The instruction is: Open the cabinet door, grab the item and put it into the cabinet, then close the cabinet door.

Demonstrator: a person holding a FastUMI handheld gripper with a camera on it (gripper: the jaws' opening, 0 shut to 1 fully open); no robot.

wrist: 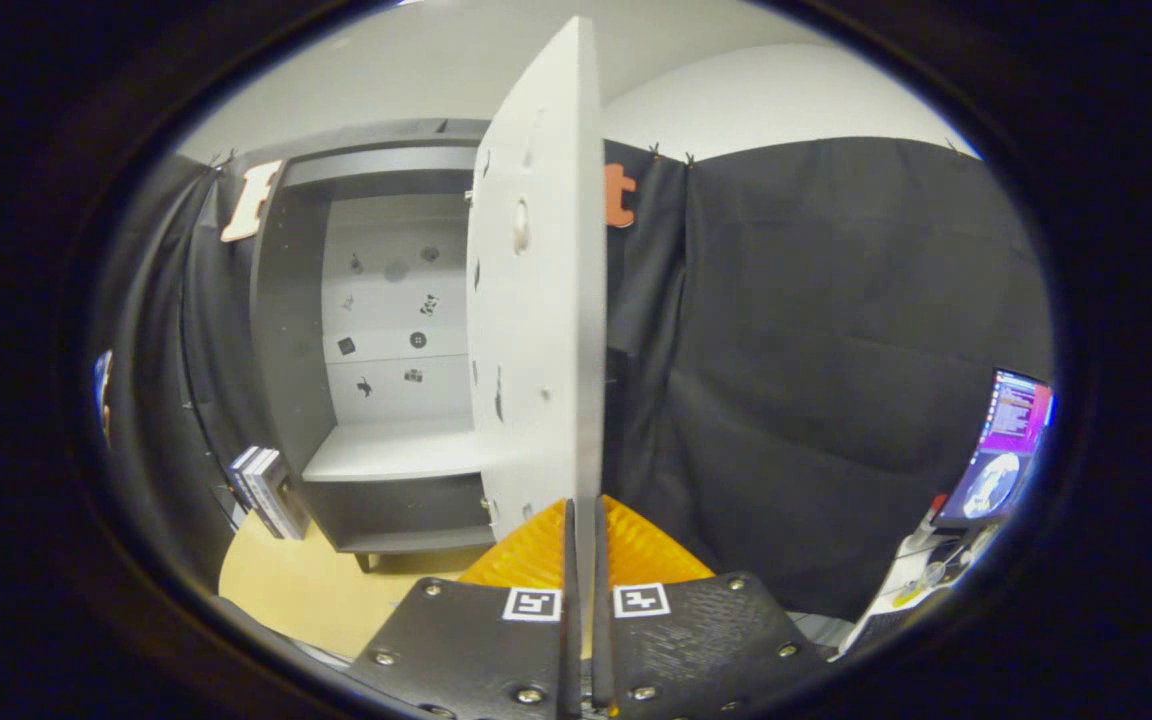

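Gripper (584, 530) fingers were clamped together on the free edge of the cabinet door (536, 300), a thin, stiff, light panel best held at that edge. The door stood swung wide open. Beyond, to the left, the cabinet (286, 330) shelf looked bare. Books (266, 490) leaned on the table (306, 590) at its left; which item to stow, I could not tell.

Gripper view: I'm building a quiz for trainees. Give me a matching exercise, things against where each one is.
Things:
1. cabinet door
2. books
3. monitor
4. gripper

Places:
A. on the table left of the cabinet
B. far right, beyond the black cloth
C. swung open, edge between the fingers
D. fingers close together on the door's edge

Pairs: 1-C, 2-A, 3-B, 4-D
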